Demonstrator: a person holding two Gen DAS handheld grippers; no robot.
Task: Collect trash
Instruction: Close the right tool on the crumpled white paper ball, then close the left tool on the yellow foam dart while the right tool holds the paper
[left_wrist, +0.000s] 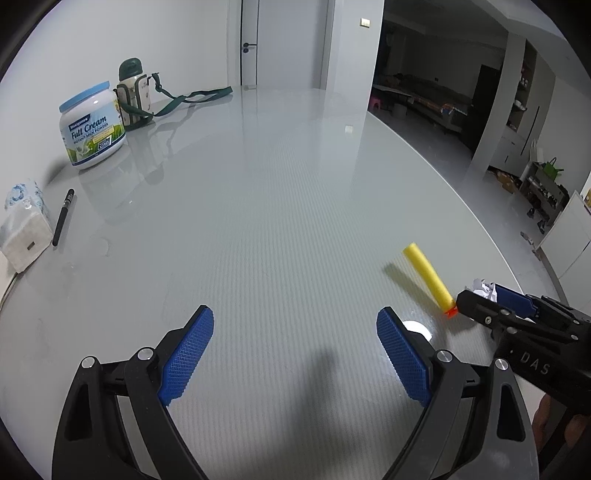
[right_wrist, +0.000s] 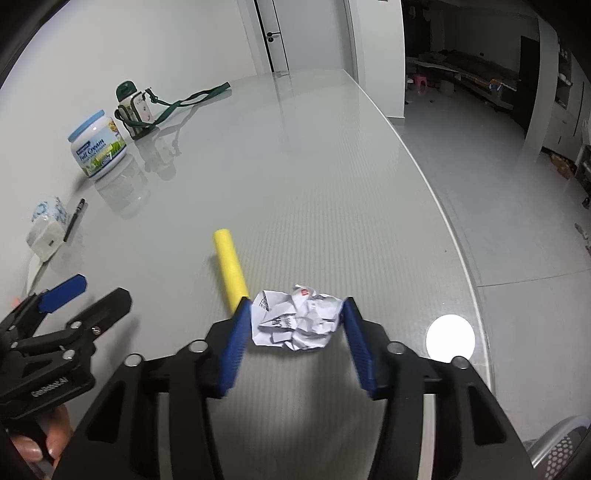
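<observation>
A glossy grey table fills both views; nearest, the right gripper is clamped on the paper ball; the left gripper is held wide, empty; the yellow dart, just left, could be knocked away; farther left, a tin.

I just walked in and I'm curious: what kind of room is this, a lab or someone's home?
Probably a home, likely a dining area. A large glossy table carries a milk powder tub and a strapped flask, and an open, dim living space lies beyond.
</observation>
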